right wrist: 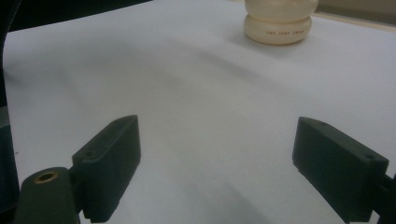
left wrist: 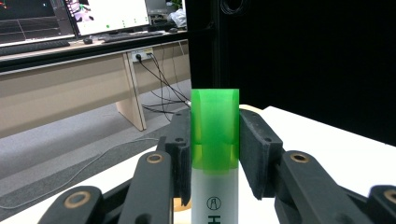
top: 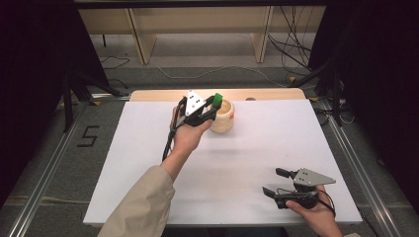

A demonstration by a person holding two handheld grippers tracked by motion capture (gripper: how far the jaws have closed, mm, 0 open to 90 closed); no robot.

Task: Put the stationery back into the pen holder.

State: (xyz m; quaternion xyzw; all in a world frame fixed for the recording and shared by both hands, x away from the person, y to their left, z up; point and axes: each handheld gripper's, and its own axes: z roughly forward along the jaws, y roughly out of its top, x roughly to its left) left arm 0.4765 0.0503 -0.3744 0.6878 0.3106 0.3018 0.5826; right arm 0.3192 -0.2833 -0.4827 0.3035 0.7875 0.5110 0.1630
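High view: left gripper [top: 211, 109] clamped green-capped marker [top: 217, 100] beside cup [top: 223, 116] on counter [top: 148, 163] — right gripper [top: 277, 182] rested near front edge, jaws wide apart.

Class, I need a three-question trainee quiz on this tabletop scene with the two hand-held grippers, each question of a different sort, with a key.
1. True or false: the right gripper is shut on the cream holder.
2. Multiple choice: the cap of the marker held in the left gripper is A red, B green, C blue.
3. Fill the gap: in the high view the green marker tip sits by the holder's ____ edge.

Key
1. False; its jaws stand wide apart above the white table, far from the holder.
2. B.
3. Left.
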